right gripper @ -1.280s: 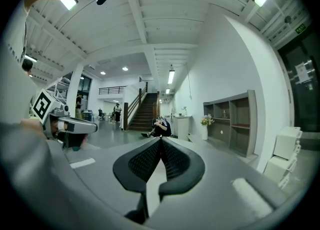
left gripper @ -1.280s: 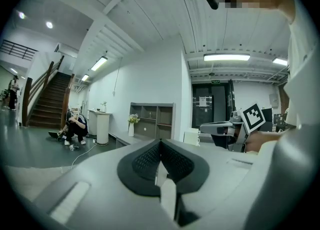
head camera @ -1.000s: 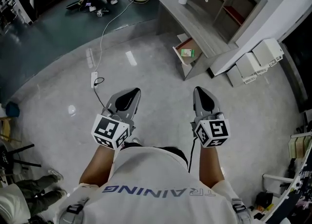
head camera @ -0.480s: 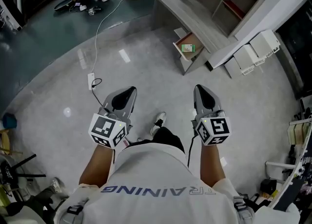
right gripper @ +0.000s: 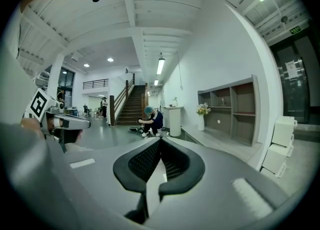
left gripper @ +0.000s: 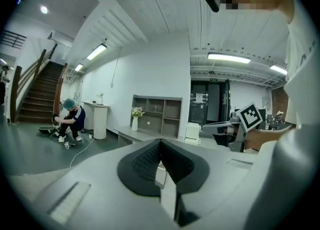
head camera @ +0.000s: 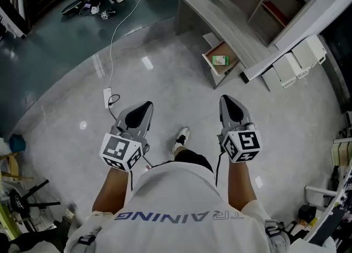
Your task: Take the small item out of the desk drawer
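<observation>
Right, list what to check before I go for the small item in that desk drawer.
1. Drawer open: ok. The drawer stands pulled out of the desk.
2. Item in sight: ok. A small green item lies in the drawer, uncovered.
3. Within reach: not ok. The left gripper and the right gripper are well short of the drawer, with bare floor between.
4. Jaws ready: not ok. Both grippers are shut with nothing between the jaws; one must open first.
5. Path: ok. The cable and power strip lie to the left of the line to the drawer.
</observation>
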Demonstrator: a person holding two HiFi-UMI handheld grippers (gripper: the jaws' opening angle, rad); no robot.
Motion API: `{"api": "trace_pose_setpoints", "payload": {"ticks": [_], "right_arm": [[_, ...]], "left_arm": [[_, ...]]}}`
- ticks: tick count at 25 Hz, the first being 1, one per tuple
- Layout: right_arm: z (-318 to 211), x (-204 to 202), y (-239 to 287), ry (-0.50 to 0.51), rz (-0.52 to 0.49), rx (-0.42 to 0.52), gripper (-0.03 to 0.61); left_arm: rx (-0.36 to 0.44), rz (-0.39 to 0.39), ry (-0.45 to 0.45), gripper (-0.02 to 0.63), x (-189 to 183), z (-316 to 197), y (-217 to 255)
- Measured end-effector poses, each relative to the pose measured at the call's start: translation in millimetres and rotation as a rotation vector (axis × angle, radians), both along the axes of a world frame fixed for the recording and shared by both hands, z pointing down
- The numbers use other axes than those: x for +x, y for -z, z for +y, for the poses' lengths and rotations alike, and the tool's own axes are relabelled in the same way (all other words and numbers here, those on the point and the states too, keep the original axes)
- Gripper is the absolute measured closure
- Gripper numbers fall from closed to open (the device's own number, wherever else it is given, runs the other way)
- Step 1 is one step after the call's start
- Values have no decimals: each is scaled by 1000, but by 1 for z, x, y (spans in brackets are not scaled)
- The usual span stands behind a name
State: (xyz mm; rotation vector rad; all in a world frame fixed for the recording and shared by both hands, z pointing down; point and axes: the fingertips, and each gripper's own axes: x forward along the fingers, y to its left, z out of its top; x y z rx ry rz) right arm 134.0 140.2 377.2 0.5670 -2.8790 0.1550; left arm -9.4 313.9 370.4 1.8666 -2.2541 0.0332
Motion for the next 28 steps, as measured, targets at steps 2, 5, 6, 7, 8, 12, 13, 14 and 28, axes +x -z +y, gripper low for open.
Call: {"api": "trace_pose_setpoints", "payload": {"ticks": [2, 5, 6, 7, 8, 12, 13, 14, 28], "right_arm": [[-22, -11, -4, -9, 7, -10, 563], [-62, -19, -11, -46, 20, -22, 563], [-76, -20, -13, -66, 21, -27, 563], [-91, -23, -15, -85, 19, -32, 563], [-106, -25, -16, -100, 16, -37, 563], [-161, -37, -26, -122, 24, -56, 563], [-174, -40, -30, -122, 28, -61, 563], [-185, -44, -32, -121, 32, -61, 563], [-290, -73, -33, -288, 11, -44, 563]], "left_arm": [[-7, 10, -10, 611, -13, -25, -3], [-22, 18, -48, 611, -26, -68, -7], [-30, 21, -62, 611, -30, -83, -9], [-38, 24, -74, 611, -36, -98, -12], [-46, 28, -83, 611, -41, -113, -14], [-66, 37, -108, 611, -56, -171, -20], [-66, 37, -112, 611, -59, -183, -20], [-65, 34, -116, 611, -61, -194, -18], [-43, -15, -264, 611, -127, -332, -9]]}}
